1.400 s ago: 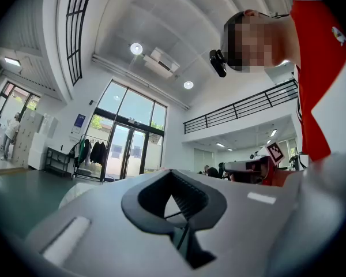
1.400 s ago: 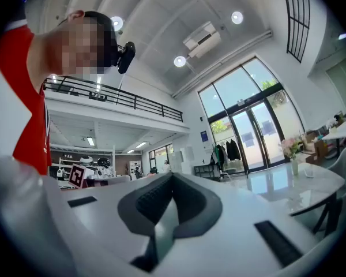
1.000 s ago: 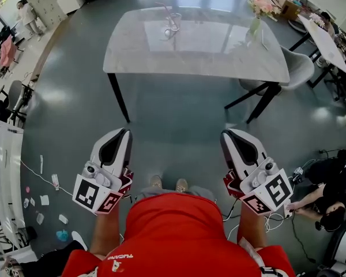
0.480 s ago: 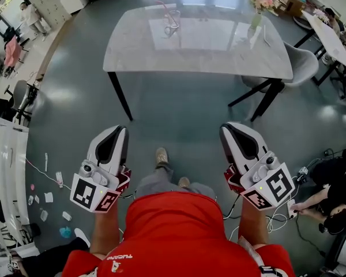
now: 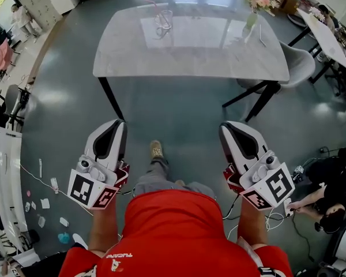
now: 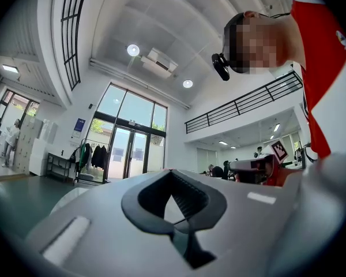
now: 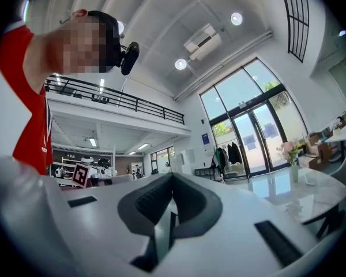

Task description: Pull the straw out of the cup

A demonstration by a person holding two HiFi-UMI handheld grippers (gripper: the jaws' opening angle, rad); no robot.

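A clear glass cup (image 5: pixel 164 22) with a thin pink straw (image 5: pixel 153 6) stands near the far left of the pale marble table (image 5: pixel 190 56) in the head view. Both grippers are held level at waist height, well short of the table's near edge, over the grey floor. My left gripper (image 5: pixel 117 123) is shut with nothing in it; in its own view (image 6: pixel 172 176) the jaws meet. My right gripper (image 5: pixel 226 127) also looks shut and empty (image 7: pixel 172 179). The right gripper view shows the flower vase (image 7: pixel 290 166), but I cannot make out the cup in either gripper view.
A vase of pink flowers (image 5: pixel 254 7) stands at the table's far right. A grey chair (image 5: pixel 300 67) and another table (image 5: pixel 326 36) are to the right. A person crouches by cables (image 5: pixel 328 195) at the right. Paper scraps (image 5: pixel 43 203) lie on the floor at the left.
The wearer has stepped forward: one foot has swung ahead and the table has slid left in view. Both grippers moved with the body, jaws unchanged.
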